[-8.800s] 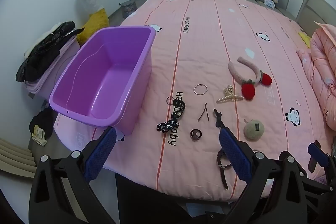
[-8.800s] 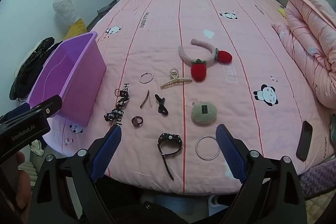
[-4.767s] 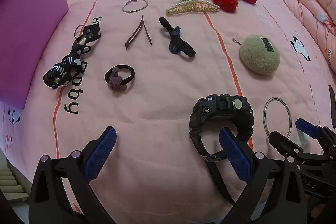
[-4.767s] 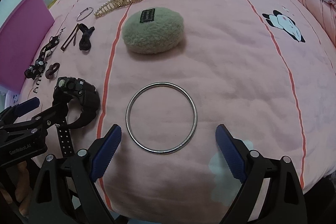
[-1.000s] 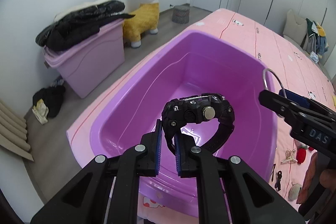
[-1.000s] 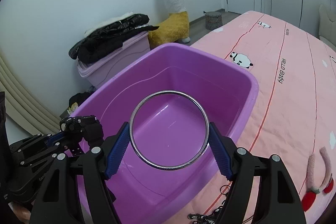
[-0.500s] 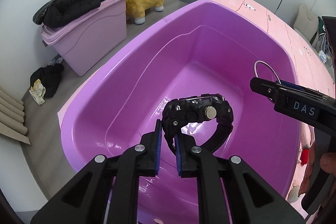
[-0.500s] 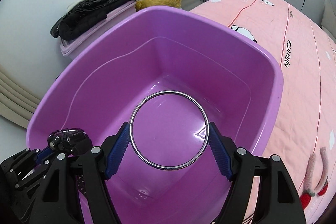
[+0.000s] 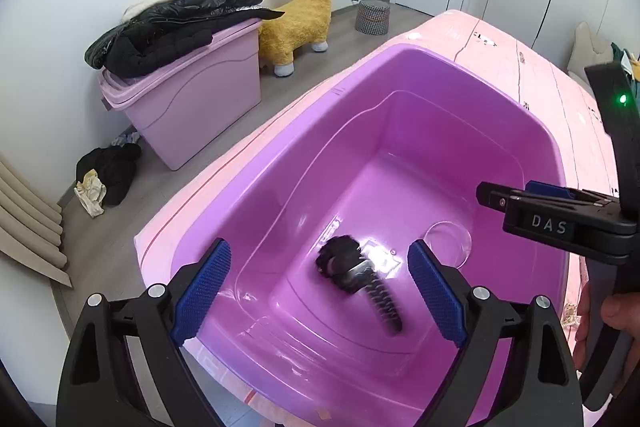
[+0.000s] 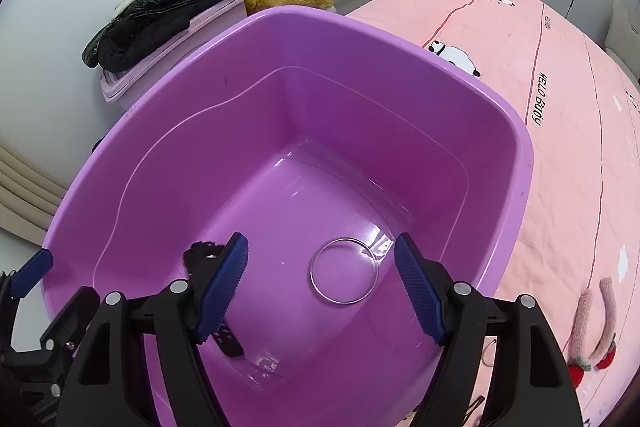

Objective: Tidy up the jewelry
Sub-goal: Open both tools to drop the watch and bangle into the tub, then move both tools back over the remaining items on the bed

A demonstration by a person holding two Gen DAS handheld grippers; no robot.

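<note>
Below both grippers, purple tub point(image 10: 168, 155) on pink bedspread point(image 10: 568, 131): watch point(image 9: 352, 267) and ring point(image 10: 344, 275) on its floor. Left gripper point(image 9: 320, 291) opening, empty; right gripper point(image 10: 320, 287) wide, empty. Grey floor point(image 9: 120, 227) beyond.

"DAS" in pale letters on the black body of the right gripper point(image 9: 516, 195), readable from the left wrist view; "HELLO Baby" in black, running along a red stripe on the pink bedspread point(image 10: 568, 131), readable from the right wrist view; further small print on the bedspread too small to read.
</note>
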